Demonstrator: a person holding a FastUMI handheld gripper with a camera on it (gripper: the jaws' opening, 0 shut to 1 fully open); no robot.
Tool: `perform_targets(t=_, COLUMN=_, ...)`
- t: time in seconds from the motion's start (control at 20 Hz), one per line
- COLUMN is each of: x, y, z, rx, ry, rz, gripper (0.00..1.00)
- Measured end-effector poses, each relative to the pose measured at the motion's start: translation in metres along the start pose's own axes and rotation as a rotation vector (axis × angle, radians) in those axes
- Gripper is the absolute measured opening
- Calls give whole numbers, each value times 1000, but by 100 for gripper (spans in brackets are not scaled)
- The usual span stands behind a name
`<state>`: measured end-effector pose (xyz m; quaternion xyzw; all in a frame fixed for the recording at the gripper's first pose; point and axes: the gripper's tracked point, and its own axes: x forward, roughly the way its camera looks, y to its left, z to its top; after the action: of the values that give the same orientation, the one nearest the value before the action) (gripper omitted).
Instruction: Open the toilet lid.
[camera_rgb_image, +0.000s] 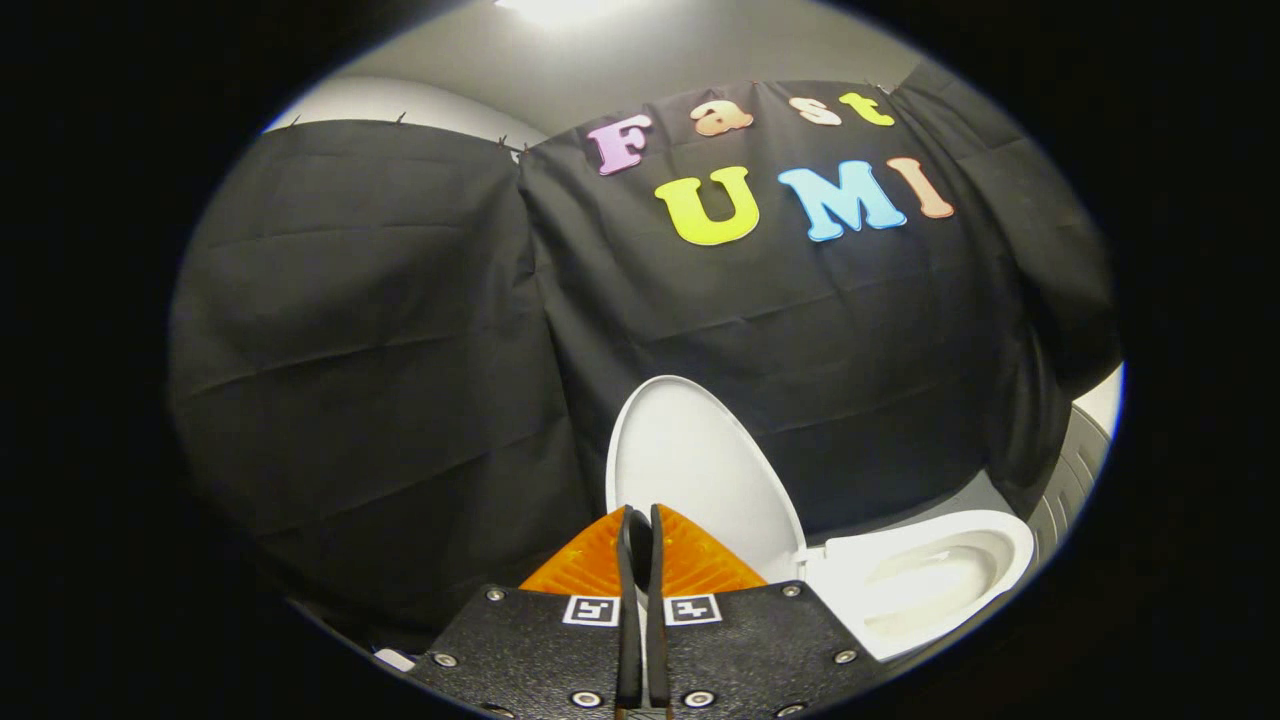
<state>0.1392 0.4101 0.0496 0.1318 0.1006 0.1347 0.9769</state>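
Judging from how things lie, lid (700, 470) already raised: stands upright, leaning back toward the black cloth wall (400, 350), its pale inner face turned outward, with the open bowl (930, 580) below and off to one side. Hand-held gripper (643, 530) drawn nearly closed, fingers (630, 560) side by side with only a thin slit between, holding nothing; tips sit low against the lid's lower portion, though contact or a small gap cannot be told apart. Best handling for what remains, as a judgement: check that the lid rests stably past its balance point before letting go of any push; keep pressure light and along the lid's face, not across its edge, so the hinge takes no twist; back straight away along the fingers' line, slowly, to avoid catching the rim and tipping the lid forward again. Main risk: a lid not leaned back enough, falling shut onto the bowl.
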Motion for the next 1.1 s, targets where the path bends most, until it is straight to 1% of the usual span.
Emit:
perform_targets(t=0.25, x=3, y=11, z=-1, rx=-111, ry=-16, rz=-14, gripper=2)
perform_targets(t=0.3, x=3, y=13, z=0, rx=-134, ry=-23, rz=-15, gripper=6)
perform_targets(t=0.35, x=3, y=16, z=-1, rx=-148, ry=-23, rz=-3, gripper=6)
perform_targets(t=0.4, x=4, y=18, z=-2, rx=-154, ry=-28, rz=7, gripper=10)
perform_targets(t=0.55, x=6, y=20, z=-7, rx=-120, ry=-20, rz=58, gripper=20)
perform_targets(t=0.6, x=8, y=22, z=-11, rx=-94, ry=-6, rz=77, gripper=29)
perform_targets(t=0.65, x=6, y=18, z=-13, rx=-74, ry=9, rz=79, gripper=37)
perform_targets(t=0.7, x=7, y=16, z=-19, rx=-44, ry=27, rz=87, gripper=52)
perform_targets(t=0.75, x=7, y=15, z=-22, rx=-24, ry=37, rz=95, gripper=60)
perform_targets(t=0.8, x=7, y=14, z=-24, rx=-21, ry=39, rz=97, gripper=80)
perform_targets(t=0.9, x=2, y=12, z=-18, rx=-52, ry=15, rz=105, gripper=95)
perform_targets(t=1.1, x=-6, y=7, z=0, rx=-163, ry=-62, rz=135, gripper=96)
